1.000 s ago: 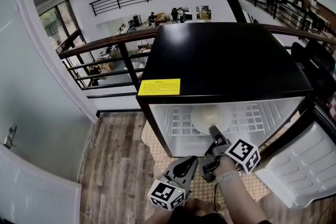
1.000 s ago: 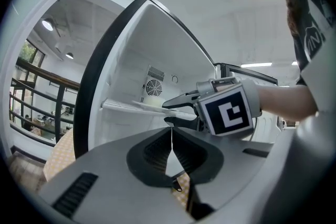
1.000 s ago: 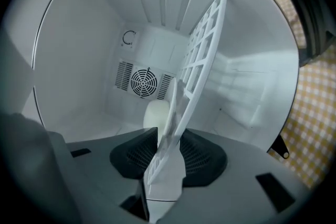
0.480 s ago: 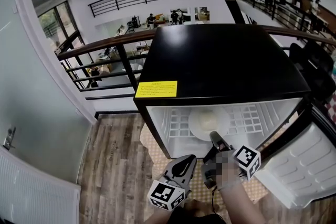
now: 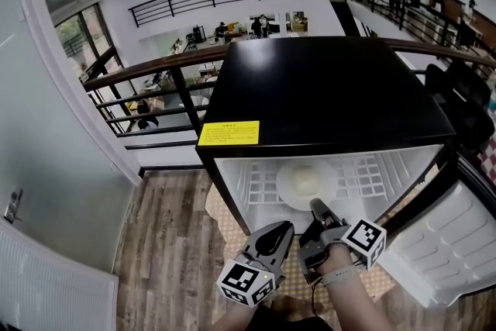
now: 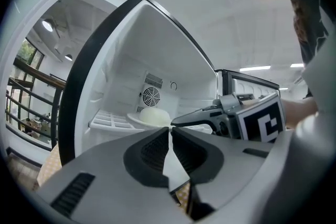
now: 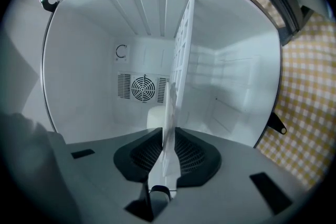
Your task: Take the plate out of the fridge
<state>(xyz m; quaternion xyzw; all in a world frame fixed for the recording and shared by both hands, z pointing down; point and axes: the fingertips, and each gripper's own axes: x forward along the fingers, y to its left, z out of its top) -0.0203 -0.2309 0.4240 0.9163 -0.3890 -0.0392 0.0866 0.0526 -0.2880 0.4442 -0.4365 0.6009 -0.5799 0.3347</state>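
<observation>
A white plate (image 5: pixel 288 187) with a pale domed lump (image 5: pixel 307 179) on it lies on the wire shelf (image 5: pixel 364 174) inside the open black mini fridge (image 5: pixel 325 89). My right gripper (image 5: pixel 316 205) reaches in to the plate's front rim. In the right gripper view the plate (image 7: pixel 171 107) stands edge-on between the closing jaws of the right gripper (image 7: pixel 169 131), and the pads touch it. My left gripper (image 5: pixel 287 227) hangs outside the fridge, below its opening. The left gripper view shows the left gripper (image 6: pixel 170 129) shut on nothing, with the plate (image 6: pixel 137 121) and right gripper (image 6: pixel 178 120) beyond.
The fridge door (image 5: pixel 449 244) swings open to the right. A yellow checked mat (image 5: pixel 232 232) lies under the fridge on a wood floor. A dark railing (image 5: pixel 155 74) runs behind the fridge. A fan grille (image 7: pixel 142 87) sits in the fridge's back wall.
My right gripper stays at the plate's front rim with its marker cube turned a little. The left gripper has edged up toward the fridge opening.
</observation>
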